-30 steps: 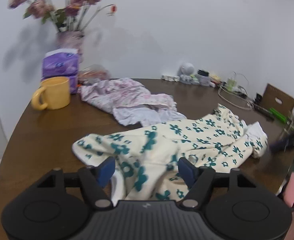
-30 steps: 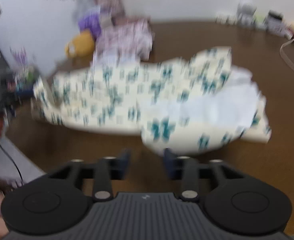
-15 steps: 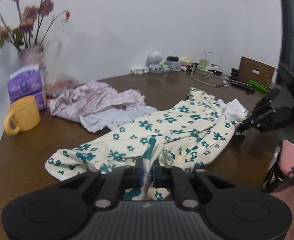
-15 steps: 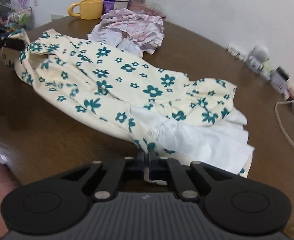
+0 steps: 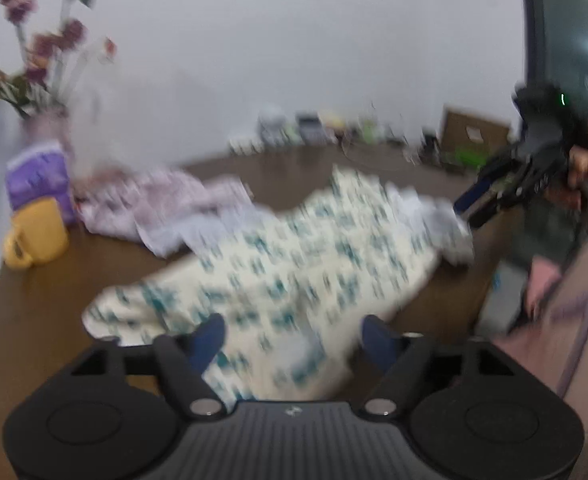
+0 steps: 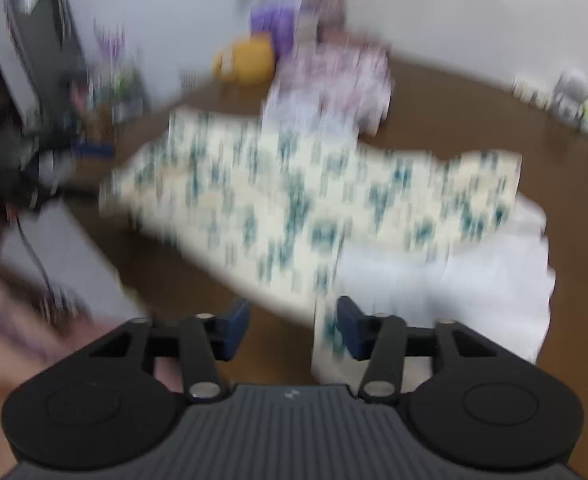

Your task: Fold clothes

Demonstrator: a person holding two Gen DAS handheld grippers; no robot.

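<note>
The left claw (image 5: 292, 338) is spread wide over the near edge of the floral garment (image 5: 294, 264), gripping nothing. The right claw (image 6: 293, 330) also gapes apart, empty, at the garment's white-lined end on the brown worktop (image 6: 474, 120).

yellow mug (image 5: 38, 234) beside purple tissue pack (image 5: 40, 174) | flowers in vase (image 5: 26, 64) behind | brown table (image 5: 42, 320)

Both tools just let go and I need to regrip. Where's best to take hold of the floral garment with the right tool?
Judging through heavy blur: take the floral garment at its near hem, where the cream print meets the white lining. That edge lies right ahead of the open right tool, so come in low from the table's near side and pinch both layers.
</note>
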